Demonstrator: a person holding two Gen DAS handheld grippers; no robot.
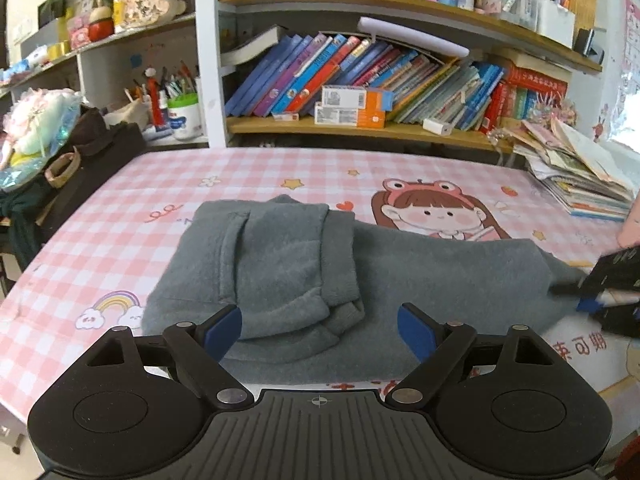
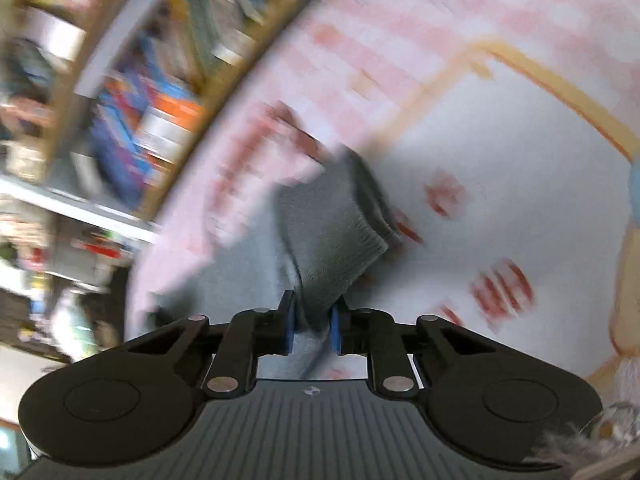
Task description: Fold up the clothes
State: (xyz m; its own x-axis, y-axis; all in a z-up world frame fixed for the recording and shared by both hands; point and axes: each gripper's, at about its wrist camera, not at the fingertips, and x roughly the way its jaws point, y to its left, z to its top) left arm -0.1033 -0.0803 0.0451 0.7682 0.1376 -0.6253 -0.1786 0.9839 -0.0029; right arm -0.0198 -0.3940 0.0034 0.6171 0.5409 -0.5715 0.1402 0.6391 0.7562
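A grey fleece garment (image 1: 280,264) lies on the pink checked tablecloth (image 1: 120,208), its left part folded over into a thick layer. My left gripper (image 1: 320,312) hovers over the garment's near edge, jaws wide open with nothing between the blue pads. At the right edge of the left wrist view, my right gripper (image 1: 592,296) sits at the garment's right end. In the blurred right wrist view, the right gripper (image 2: 313,312) is shut on a ribbed end of the grey garment (image 2: 332,232), which bunches up ahead of the pads.
A bookshelf (image 1: 360,128) crammed with books runs along the far side of the table. A slumped pile of books and papers (image 1: 580,176) sits at the back right. Bags and soft toys (image 1: 60,152) crowd the left edge. A sleeve (image 1: 630,228) shows at far right.
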